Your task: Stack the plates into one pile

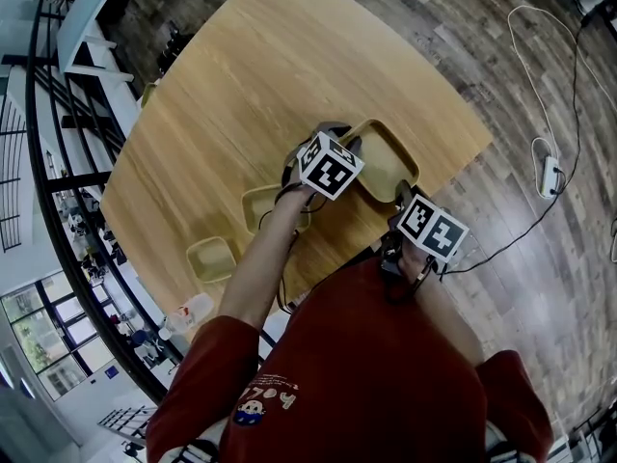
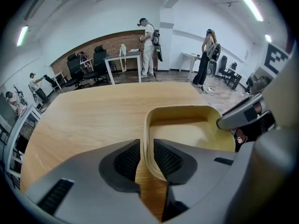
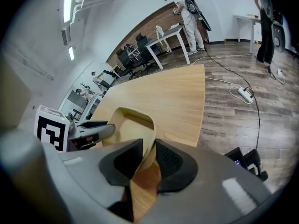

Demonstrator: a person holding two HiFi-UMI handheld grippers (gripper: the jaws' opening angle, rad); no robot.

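Note:
A large pale-yellow plate [image 1: 386, 157] with rounded corners lies on the wooden table [image 1: 241, 85] near its front right edge. My left gripper [image 1: 339, 141] reaches down over the plate's left rim. In the left gripper view the rim [image 2: 148, 139] stands between the two pads with a thin gap on each side, so this gripper [image 2: 146, 155] is open. My right gripper [image 1: 403, 193] is at the plate's near right corner. In the right gripper view its pads [image 3: 148, 157] press on the rim of the large plate [image 3: 124, 125].
A medium plate [image 1: 265, 205] and a small plate [image 1: 210, 258] lie in a row to the left along the table's near edge. Cables and a power strip [image 1: 549, 174] lie on the wooden floor to the right. People, desks and chairs stand far across the room.

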